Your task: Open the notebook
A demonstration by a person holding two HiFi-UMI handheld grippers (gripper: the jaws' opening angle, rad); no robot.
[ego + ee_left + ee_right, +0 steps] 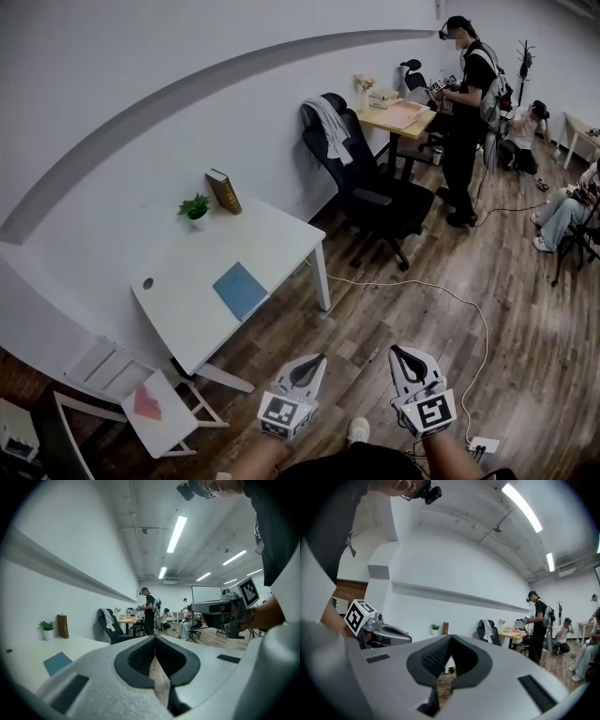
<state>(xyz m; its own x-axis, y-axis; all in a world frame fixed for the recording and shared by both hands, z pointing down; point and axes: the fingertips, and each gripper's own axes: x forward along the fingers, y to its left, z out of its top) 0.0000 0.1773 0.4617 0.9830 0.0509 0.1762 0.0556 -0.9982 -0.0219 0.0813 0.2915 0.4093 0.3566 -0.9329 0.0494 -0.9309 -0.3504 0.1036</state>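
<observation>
A blue notebook (240, 289) lies closed near the front edge of the white table (272, 239); it also shows as a blue patch (57, 662) at the lower left of the left gripper view. My left gripper (317, 359) is held over the wooden floor, to the right of the table and well short of the notebook. Its jaws are shut with nothing between them (154, 637). My right gripper (400, 350) hangs beside it, farther right, jaws also shut and empty (450, 637). Each gripper shows in the other's view: the right gripper (194, 606) and the left gripper (408, 638).
A small potted plant (195, 208) and an upright brown book (223, 190) stand at the table's back. A black office chair (375, 197) is to its right, then a wooden desk (398, 117) and a standing person (464, 112). A white cable (450, 298) crosses the floor. A white folding chair (141, 398) stands at lower left.
</observation>
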